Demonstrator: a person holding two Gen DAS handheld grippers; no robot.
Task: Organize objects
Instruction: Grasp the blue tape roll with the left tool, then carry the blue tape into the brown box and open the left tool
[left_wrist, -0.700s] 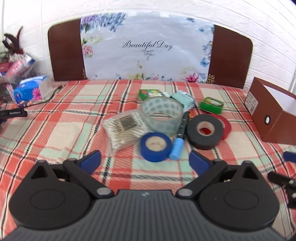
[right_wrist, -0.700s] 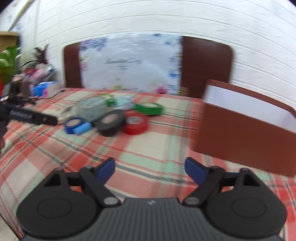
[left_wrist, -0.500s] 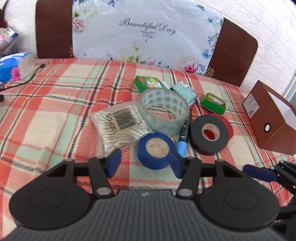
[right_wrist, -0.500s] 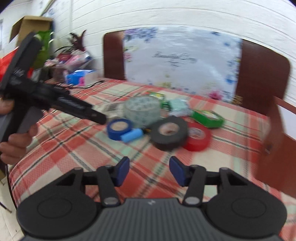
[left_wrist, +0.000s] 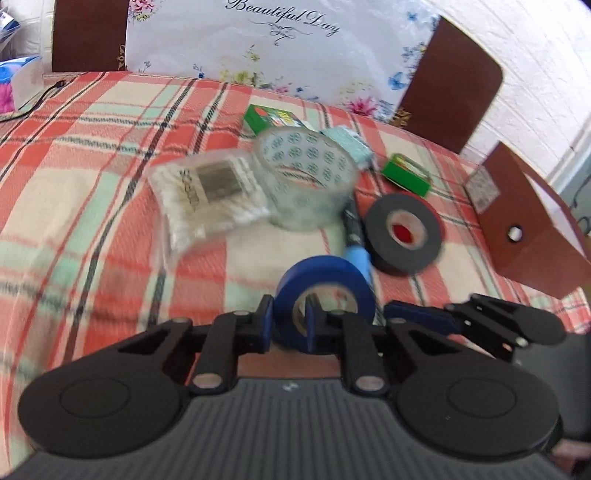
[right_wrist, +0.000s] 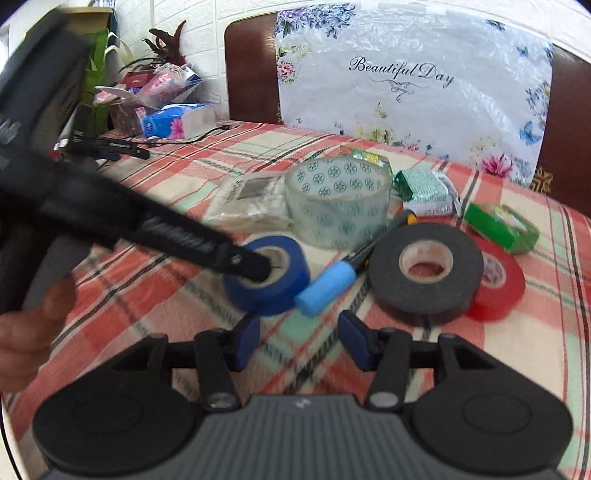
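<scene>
My left gripper (left_wrist: 288, 325) is shut on the wall of the blue tape roll (left_wrist: 325, 291), one finger inside its core and one outside; the roll is tipped up off the checked cloth. In the right wrist view the same gripper (right_wrist: 258, 269) reaches from the left into the blue tape roll (right_wrist: 273, 280). My right gripper (right_wrist: 299, 339) is open and empty just in front of the roll and the blue-capped marker (right_wrist: 332, 284). Behind lie the black tape roll (right_wrist: 424, 269), red tape roll (right_wrist: 498, 280), clear patterned tape roll (right_wrist: 340, 199) and cotton swab bag (right_wrist: 247, 199).
A brown open box (left_wrist: 528, 221) stands at the right of the table. Two green boxes (right_wrist: 498, 225) (left_wrist: 273, 118) and a mint packet (right_wrist: 428, 188) lie behind the tapes. A tissue pack (right_wrist: 177, 122) and a cable sit at the far left. A floral sheet (right_wrist: 406, 81) covers the chair back.
My left gripper moved down and forward and closed on the blue tape roll, tipping it up. My right gripper swung left toward the tapes, narrowed partway, and came in low beside the roll.
</scene>
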